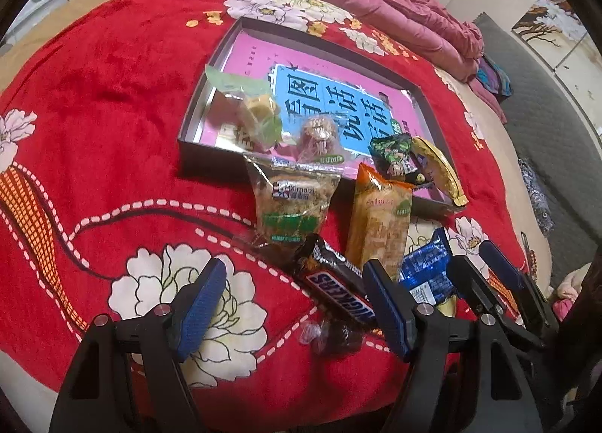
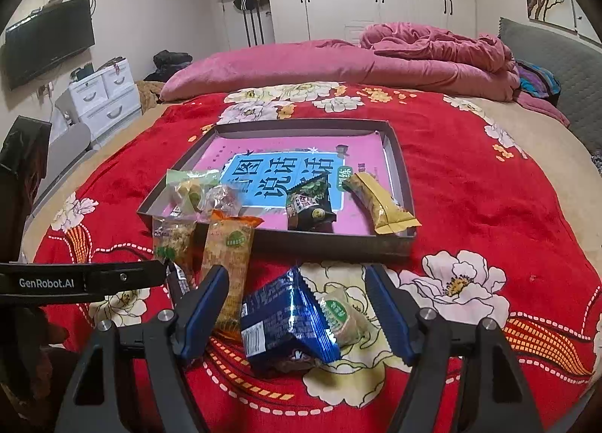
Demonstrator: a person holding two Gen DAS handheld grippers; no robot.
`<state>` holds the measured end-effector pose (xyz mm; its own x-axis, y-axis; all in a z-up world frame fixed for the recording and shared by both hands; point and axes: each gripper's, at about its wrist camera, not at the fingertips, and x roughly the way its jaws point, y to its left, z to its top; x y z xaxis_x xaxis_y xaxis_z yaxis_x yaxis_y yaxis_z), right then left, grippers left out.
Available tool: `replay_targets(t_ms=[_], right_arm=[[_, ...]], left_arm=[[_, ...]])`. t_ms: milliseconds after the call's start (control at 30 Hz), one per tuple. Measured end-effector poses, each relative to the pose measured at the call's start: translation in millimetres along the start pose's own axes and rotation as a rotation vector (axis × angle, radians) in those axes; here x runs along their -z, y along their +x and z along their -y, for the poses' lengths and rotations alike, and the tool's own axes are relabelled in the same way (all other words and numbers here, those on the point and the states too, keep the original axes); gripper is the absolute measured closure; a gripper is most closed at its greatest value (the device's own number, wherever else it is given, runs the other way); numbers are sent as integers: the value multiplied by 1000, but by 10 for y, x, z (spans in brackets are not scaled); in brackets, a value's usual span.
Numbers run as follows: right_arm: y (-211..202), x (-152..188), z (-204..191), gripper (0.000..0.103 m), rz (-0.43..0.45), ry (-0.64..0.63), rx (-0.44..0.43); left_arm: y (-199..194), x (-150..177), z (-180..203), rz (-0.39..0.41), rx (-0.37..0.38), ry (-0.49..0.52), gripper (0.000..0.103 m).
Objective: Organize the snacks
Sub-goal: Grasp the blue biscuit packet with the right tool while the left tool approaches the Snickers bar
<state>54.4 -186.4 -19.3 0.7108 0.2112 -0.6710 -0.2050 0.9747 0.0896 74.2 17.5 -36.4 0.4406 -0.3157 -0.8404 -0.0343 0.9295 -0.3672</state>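
A shallow grey box (image 1: 195,105) (image 2: 395,154) with a pink and blue book in its bottom lies on the red blanket. In it lie a pale green sweet pack (image 1: 259,109), a clear-wrapped sweet (image 1: 320,135), a green-black pack (image 2: 308,203) and a yellow bar (image 2: 380,203). Outside it lie a floss cake pack (image 1: 289,203), an orange pack (image 1: 380,222), a Snickers bar (image 1: 335,278), a blue pack (image 2: 286,320) and a small green-label pack (image 2: 342,316). My left gripper (image 1: 297,301) is open above the Snickers bar. My right gripper (image 2: 297,301) is open around the blue pack.
A pink duvet (image 2: 414,53) is heaped at the far side of the bed. A grey headboard (image 2: 557,56) stands at right. White drawers (image 2: 105,94) and a wall TV (image 2: 49,41) are at left. A small dark wrapped sweet (image 1: 335,335) lies near my left gripper.
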Motion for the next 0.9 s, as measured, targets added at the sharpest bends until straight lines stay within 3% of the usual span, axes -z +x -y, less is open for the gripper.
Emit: replay_targets(t_ms=[567, 900], right_arm=[[85, 148, -117, 22, -80, -122, 31], [279, 255, -324, 22, -156, -260, 123]], left_arm=[[136, 81, 38, -68, 38, -24, 27], [170, 85, 30, -76, 38, -22, 27]])
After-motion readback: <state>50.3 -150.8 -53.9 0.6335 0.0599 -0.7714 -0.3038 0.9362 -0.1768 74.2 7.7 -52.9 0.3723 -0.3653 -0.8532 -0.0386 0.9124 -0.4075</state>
